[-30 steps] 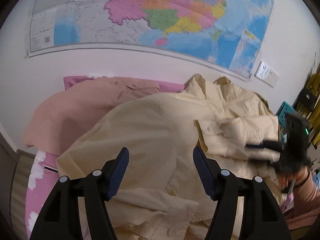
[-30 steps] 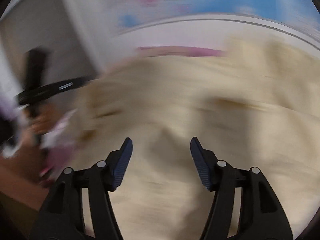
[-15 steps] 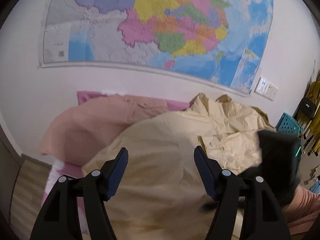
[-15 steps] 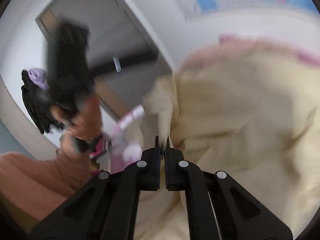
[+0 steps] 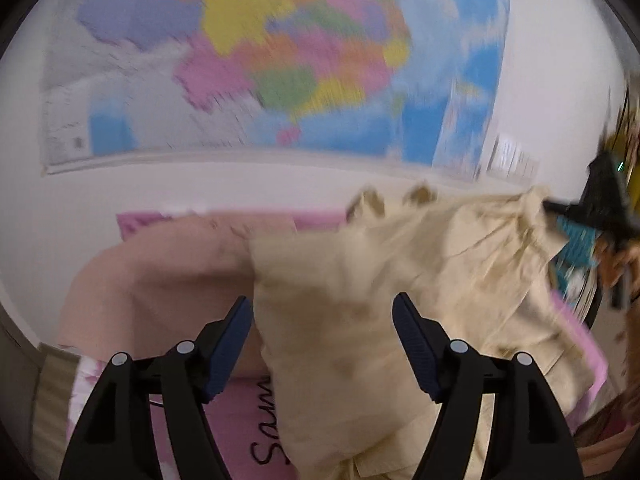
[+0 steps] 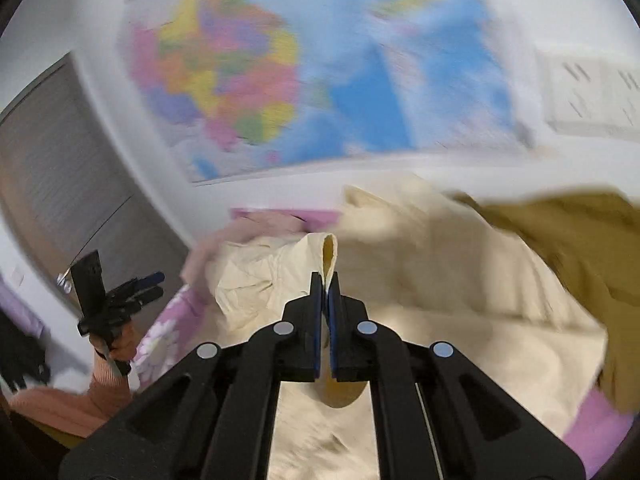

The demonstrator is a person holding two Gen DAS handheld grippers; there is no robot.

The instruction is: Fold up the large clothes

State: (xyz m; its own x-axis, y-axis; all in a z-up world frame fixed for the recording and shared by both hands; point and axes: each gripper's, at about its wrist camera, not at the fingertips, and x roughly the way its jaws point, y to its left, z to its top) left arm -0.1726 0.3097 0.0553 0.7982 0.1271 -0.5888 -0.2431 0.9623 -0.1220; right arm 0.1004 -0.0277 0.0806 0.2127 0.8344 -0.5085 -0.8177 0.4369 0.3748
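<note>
On the pink printed bedsheet (image 5: 240, 404), at twelve o'clock of both grippers, sprawls a large cream cotton shirt (image 5: 400, 280): soft, light, limp, likely to sag and slide; best pinched at hems or seams. Right gripper (image 6: 325, 304) clamped tight on a folded cream edge, lifting. Left gripper (image 5: 322, 344) wide, just been opening, cloth between, unpressed. Readable: black script "Sam" (image 5: 266, 436), remainder hidden.
</note>
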